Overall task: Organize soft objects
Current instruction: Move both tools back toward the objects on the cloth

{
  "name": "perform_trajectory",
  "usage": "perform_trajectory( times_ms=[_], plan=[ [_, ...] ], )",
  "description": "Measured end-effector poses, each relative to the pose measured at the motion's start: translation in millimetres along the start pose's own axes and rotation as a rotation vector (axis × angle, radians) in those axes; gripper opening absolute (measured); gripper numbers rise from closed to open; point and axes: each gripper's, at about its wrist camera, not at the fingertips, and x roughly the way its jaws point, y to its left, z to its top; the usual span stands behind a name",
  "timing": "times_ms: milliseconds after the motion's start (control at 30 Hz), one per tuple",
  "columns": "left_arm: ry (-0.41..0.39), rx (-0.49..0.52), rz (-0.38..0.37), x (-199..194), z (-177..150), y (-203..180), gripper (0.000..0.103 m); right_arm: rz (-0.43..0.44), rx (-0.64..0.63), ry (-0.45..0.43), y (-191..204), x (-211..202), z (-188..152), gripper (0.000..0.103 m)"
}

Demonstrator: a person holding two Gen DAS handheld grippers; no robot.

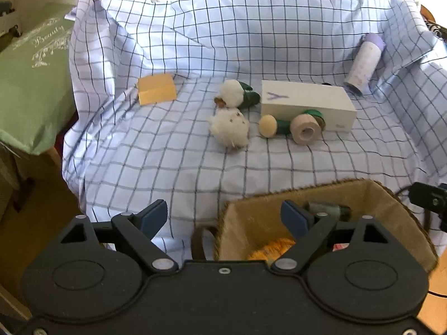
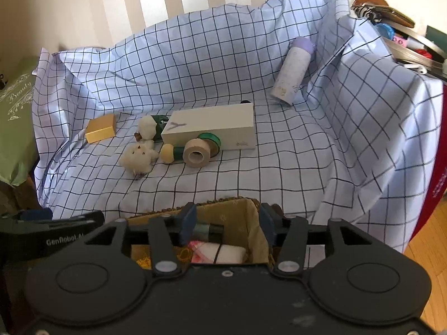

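Two fluffy white plush toys lie mid-cloth: one (image 1: 229, 129) (image 2: 138, 157) near me, one with a green part (image 1: 234, 93) (image 2: 148, 129) behind it. A small yellow-headed doll (image 1: 269, 126) (image 2: 169, 153) lies beside them. A brown fabric basket (image 1: 385, 203) (image 2: 252, 223) stands at the near edge and holds soft items. My left gripper (image 1: 223, 219) is open and empty, left of and over the basket rim. My right gripper (image 2: 227, 220) is open and empty over the basket.
A white box (image 1: 307, 104) (image 2: 215, 128), tape rolls (image 1: 305, 129) (image 2: 197, 153), a yellow box (image 1: 156, 88) (image 2: 101, 131) and a lilac bottle (image 1: 363, 62) (image 2: 292, 69) lie on the checked cloth (image 1: 167, 153). A green cushion (image 1: 30, 83) is at left.
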Motion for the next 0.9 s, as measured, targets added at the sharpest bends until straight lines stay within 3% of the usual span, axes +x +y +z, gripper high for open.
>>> perform_trajectory(
  times_ms=[200, 533, 900],
  plan=[
    [-0.011, 0.025, 0.031, 24, 21, 2, 0.091, -0.014, -0.010, 0.025, -2, 26, 22, 0.059],
    [-0.004, 0.042, 0.038, 76, 52, 0, 0.091, -0.043, -0.023, 0.054, 0, 74, 59, 0.071],
    [0.018, 0.095, 0.038, 131, 72, -10, 0.092, -0.095, -0.031, 0.024, -6, 129, 126, 0.074]
  ],
)
